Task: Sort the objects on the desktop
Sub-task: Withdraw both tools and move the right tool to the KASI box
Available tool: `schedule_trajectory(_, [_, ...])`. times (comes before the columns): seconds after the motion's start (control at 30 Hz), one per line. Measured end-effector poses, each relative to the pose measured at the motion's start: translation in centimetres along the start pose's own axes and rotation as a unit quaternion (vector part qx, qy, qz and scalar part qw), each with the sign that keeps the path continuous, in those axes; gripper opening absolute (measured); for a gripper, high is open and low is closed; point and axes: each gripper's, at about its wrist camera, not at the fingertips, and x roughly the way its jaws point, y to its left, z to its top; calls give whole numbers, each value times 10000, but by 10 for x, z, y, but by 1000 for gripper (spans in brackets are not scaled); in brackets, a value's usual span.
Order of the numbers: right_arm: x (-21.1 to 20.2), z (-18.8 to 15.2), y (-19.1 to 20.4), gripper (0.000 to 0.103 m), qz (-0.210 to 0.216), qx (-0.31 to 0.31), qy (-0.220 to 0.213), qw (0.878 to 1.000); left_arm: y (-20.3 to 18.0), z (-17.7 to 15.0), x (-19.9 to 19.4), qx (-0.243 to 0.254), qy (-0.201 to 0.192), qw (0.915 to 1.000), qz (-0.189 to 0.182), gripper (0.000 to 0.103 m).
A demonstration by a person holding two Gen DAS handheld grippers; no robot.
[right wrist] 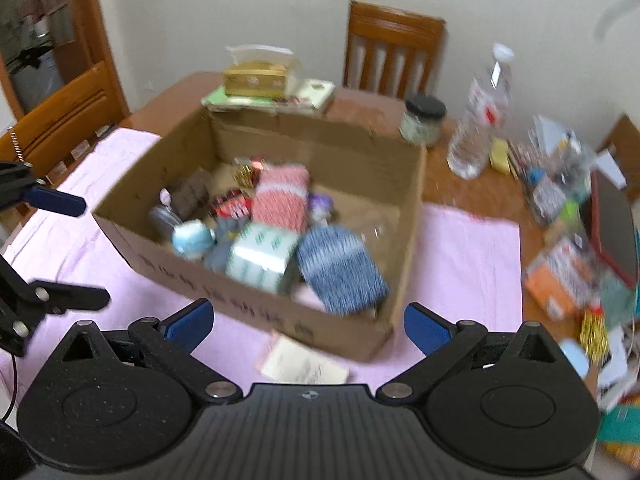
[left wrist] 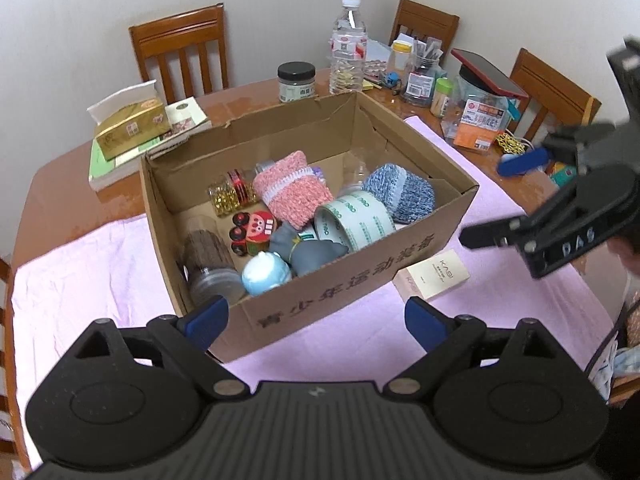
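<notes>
Both grippers, left (left wrist: 316, 320) and right (right wrist: 308, 320), hang spread and empty over the box (left wrist: 360, 276). One small carton (left wrist: 434, 276) lies outside on the counter's cloth, touching or nearly touching the box's front wall, likely next to go in.

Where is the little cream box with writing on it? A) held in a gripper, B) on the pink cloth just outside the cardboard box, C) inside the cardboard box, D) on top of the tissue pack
B: the little cream box lies on the pink cloth beside the cardboard box's front wall, and both the left gripper and right gripper are open and hold nothing.
</notes>
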Motion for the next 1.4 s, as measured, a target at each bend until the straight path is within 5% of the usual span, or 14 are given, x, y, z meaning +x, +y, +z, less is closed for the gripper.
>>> schedule_trajectory(0.63, [53, -43, -14, 103, 28, 1237, 655, 9902, 0, -14, 25, -458, 419, 9975, 339, 95])
schedule_trajectory(1.4, [104, -51, 6, 103, -421, 1641, 929, 9812, 17, -24, 42, -446, 614, 9966, 321, 95])
